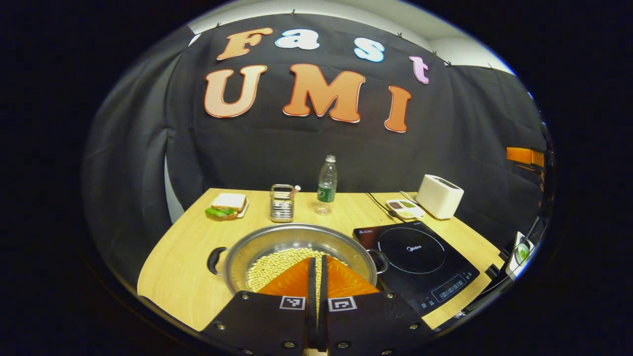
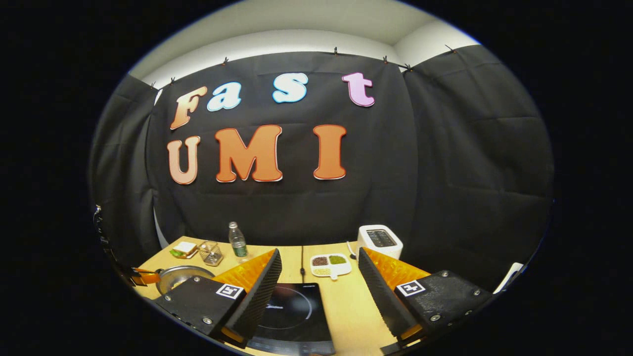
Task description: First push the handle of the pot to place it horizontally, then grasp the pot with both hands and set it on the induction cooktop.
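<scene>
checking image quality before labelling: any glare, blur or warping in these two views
Left gripper view: sharp, with glare on the pot rim and a sheen on the induction cooktop; the table edges bow from fisheye. Right gripper view: dimmer table, bright ceiling strip on top, the right gripper slightly soft up close.

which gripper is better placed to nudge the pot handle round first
Left, probably. The left gripper, fingers together, hangs right over the pot. The right gripper is open above the induction cooktop, off to the pot's side.

A staged kitchen booth: black cloth is hanging behind a wooden worktop (image 1: 178, 277) carrying a cooktop (image 1: 420, 259), toaster (image 1: 439, 196), pot (image 1: 296, 252) and sandwich (image 1: 226, 204).
</scene>
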